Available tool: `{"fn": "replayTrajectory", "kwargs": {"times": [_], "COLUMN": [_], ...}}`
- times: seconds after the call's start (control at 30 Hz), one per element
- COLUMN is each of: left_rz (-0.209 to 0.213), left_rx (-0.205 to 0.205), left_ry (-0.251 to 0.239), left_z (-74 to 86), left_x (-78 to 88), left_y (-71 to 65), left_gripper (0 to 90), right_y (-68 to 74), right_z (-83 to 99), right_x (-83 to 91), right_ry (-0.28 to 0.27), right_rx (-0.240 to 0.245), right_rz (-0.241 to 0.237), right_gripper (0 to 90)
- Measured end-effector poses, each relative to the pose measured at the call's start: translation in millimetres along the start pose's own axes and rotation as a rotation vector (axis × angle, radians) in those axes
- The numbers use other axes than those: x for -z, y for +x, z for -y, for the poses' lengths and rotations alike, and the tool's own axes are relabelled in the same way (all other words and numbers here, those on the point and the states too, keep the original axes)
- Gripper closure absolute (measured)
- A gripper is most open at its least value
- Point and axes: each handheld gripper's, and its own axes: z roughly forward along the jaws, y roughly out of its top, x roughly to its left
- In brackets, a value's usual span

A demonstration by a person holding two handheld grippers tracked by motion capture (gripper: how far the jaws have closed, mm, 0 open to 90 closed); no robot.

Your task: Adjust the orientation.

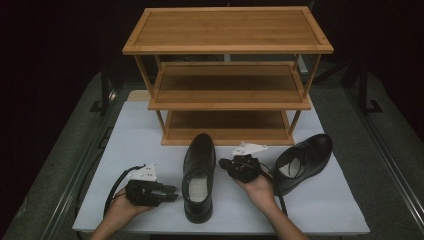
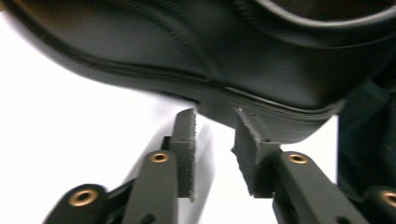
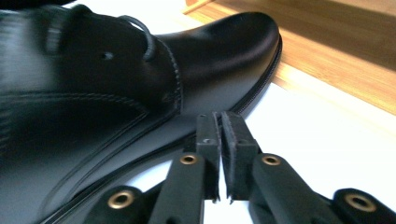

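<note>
Currently flanking centre shoe [image 1: 199, 176] before shelving: left gripper [image 2: 217, 135] part-open, right gripper [image 3: 220, 135] closed, both empty; next, grasp

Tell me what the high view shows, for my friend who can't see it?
Two shiny black leather lace-up shoes sit on a white table mat before a three-shelf bamboo rack. The left gripper and right gripper flank the middle shoe, each in a person's hand.

Lab/recording setup: white mat [image 1: 135, 135] on framed table, dark surround, bamboo shoe rack [image 1: 227, 30] as prop.
</note>
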Motion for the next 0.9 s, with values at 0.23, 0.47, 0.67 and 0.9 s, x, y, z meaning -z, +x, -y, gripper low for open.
{"fn": "replayTrajectory", "kwargs": {"times": [0.23, 0.47, 0.67, 0.9], "left_rz": [-0.051, -0.054, -0.05, -0.045], "left_rx": [0.021, 0.006, -0.014, -0.015], "left_ry": [0.006, 0.05, 0.073, 0.072], "left_z": [-3.7, -11.7, -17.8, -18.6], "left_x": [-1.6, -15.0, -29.7, -30.2], "left_y": [10.9, 23.8, 26.3, 27.0], "left_gripper": [72.3, 88.4, 90.0, 90.0], "right_y": [5.6, 8.3, 6.9, 3.8], "right_z": [-2.4, -2.4, -1.0, 1.4], "right_x": [26.1, 56.7, 73.3, 87.6], "right_ry": [-0.001, 0.015, -0.007, -0.022], "right_rx": [0.015, 0.013, 0.02, 0.02], "right_rz": [-0.004, -0.013, -0.005, 0.007], "right_gripper": [82.2, 75.8, 74.3, 74.3]}}
